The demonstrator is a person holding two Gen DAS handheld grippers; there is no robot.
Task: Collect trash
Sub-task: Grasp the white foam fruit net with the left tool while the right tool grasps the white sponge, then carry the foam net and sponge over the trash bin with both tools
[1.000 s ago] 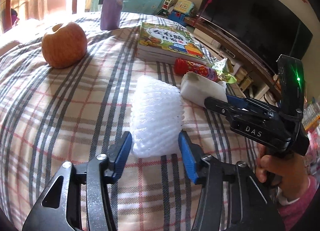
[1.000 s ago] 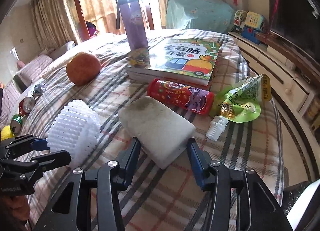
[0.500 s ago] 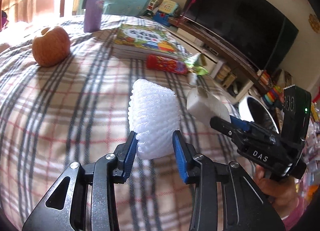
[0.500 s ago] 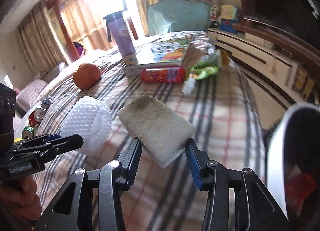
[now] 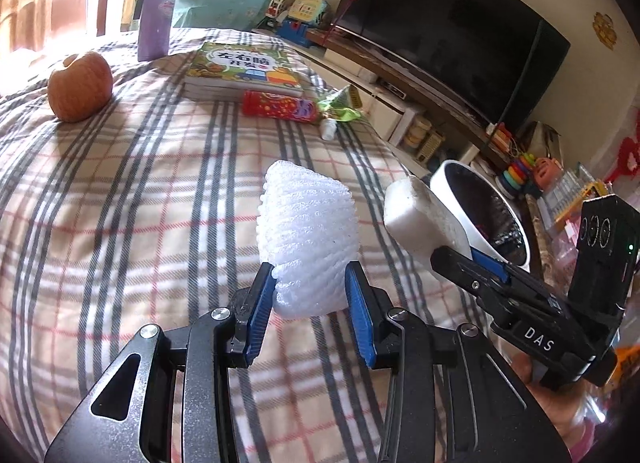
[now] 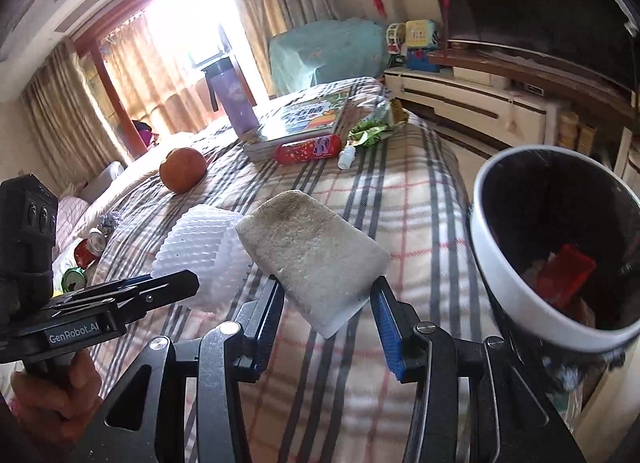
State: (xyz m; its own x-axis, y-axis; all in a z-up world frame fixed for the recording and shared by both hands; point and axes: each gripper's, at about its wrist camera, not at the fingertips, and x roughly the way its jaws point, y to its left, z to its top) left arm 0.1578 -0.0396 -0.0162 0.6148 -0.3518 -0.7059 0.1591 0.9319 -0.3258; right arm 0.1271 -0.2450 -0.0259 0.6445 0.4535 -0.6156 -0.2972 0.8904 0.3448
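Nearest, left gripper (image 5: 310,297): blue fingers (image 5: 260,311) clamped on the lower end of a white foam fruit net (image 5: 308,235), which is held clear above the plaid bed cover (image 5: 140,203).
Right gripper (image 6: 328,313): fingers (image 6: 386,329) clamped on a pale, soiled foam block (image 6: 312,253), lifted off the bed just beside the net.
Trash bin (image 6: 560,247): white rim, dark inside, at the right edge of the bed, close to the block; red scraps lie within.
Middle of bed: apple (image 5: 80,85) on the left; red snack tube (image 5: 278,107), small white bottle (image 5: 328,129) and green wrapper (image 5: 340,107) near the far right edge.
Far end: picture book (image 5: 244,69) lying flat, touching the tube; purple bottle (image 5: 154,9) upright behind it.
Beyond: dark television (image 5: 448,31) on a low cabinet.
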